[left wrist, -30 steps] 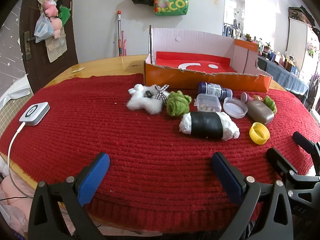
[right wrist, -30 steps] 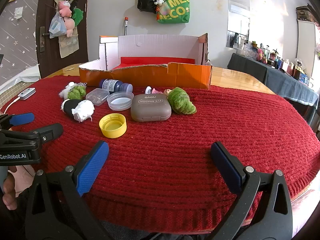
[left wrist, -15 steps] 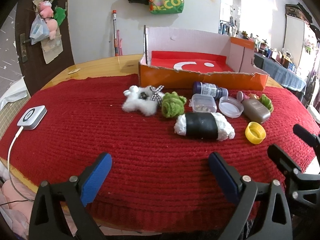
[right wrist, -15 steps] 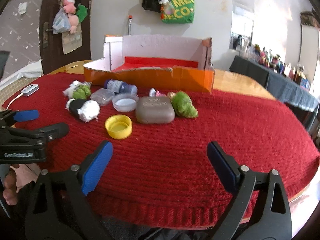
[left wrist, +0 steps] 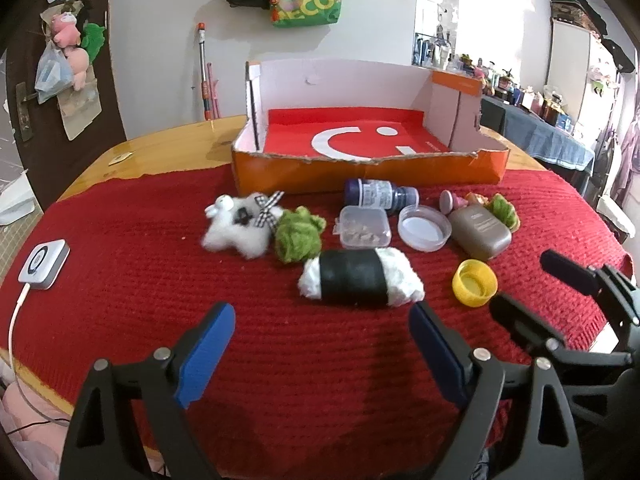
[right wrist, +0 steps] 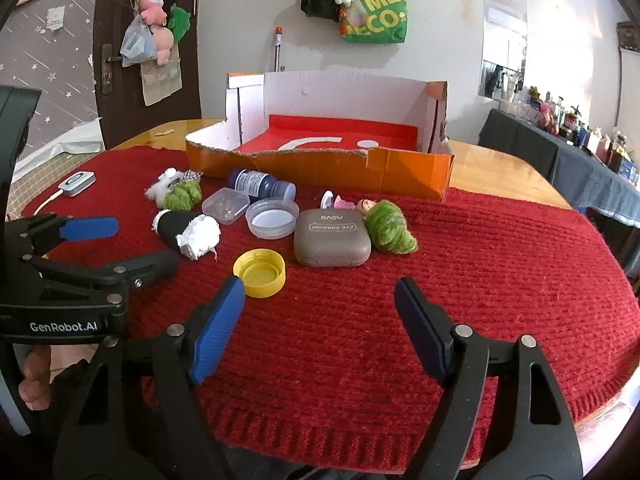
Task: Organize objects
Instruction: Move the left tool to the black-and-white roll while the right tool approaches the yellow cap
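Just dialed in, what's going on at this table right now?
A person holds two grippers over a red knitted cloth, both empty. The left gripper faces the black-and-white plush roll; the right gripper is near the yellow cap. Both have just been closing a little, with nothing between their fingers. All the items lie on the cloth; none can be seen in the orange box.

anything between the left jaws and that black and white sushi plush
Nothing visible. Only bare red cloth lies between the open left gripper, whose jaws have just been closing with nothing between them, and the sushi plush. The other items lie beyond or beside it.
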`<state>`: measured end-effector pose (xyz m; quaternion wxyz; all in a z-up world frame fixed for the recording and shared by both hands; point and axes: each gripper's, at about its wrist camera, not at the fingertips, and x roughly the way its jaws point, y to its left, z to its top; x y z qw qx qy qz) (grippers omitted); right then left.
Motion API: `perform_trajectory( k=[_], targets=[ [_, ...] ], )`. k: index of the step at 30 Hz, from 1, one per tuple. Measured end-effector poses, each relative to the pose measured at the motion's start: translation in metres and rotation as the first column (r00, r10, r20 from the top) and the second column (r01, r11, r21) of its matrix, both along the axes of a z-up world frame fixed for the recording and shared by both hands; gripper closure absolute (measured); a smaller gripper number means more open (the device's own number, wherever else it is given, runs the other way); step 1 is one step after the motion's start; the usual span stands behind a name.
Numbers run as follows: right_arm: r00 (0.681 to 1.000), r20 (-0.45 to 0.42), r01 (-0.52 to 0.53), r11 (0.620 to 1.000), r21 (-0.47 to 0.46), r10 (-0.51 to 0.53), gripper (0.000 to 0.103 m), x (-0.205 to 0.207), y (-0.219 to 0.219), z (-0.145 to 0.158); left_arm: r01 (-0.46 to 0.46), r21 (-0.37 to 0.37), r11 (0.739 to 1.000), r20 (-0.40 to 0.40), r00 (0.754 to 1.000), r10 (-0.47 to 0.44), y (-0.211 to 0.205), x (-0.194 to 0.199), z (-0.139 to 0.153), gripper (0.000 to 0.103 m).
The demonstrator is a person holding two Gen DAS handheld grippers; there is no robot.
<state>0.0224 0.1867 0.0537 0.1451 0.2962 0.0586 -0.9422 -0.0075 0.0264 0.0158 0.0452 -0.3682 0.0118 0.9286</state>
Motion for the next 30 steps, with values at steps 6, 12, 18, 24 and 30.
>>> perform_trajectory(
  k=[6, 12, 18, 24, 30],
  targets=[
    [1.000, 0.020, -0.014, 1.000, 0.011, 0.014, 0.032, -0.005, -0.005, -0.004, 0.010, 0.024, 1.000, 0.019, 1.000, -0.011, 0.000, -0.011, 0.002, 0.015],
    [0.999, 0.033, -0.021, 1.000, 0.019, 0.021, 0.034, -0.010, -0.008, -0.006, 0.022, 0.020, 1.000, 0.031, 0.999, -0.023, 0.004, -0.018, 0.001, 0.015],
    [0.998, 0.032, -0.056, 0.998, 0.034, 0.055, 0.037, -0.014, -0.017, -0.005, 0.030, 0.049, 0.998, 0.040, 0.999, -0.032, -0.003, -0.020, 0.006, 0.017],
    [0.996, 0.041, -0.081, 0.996, 0.034, 0.080, 0.040, -0.023, -0.025, -0.005, 0.061, 0.050, 0.997, 0.059, 0.996, -0.064, 0.002, -0.025, 0.006, 0.018],
    [0.996, 0.053, -0.067, 0.997, 0.044, 0.065, 0.051, -0.032, -0.019, -0.006, 0.057, 0.046, 0.997, 0.076, 0.995, -0.061, 0.008, -0.032, 0.001, 0.018]
  ],
)
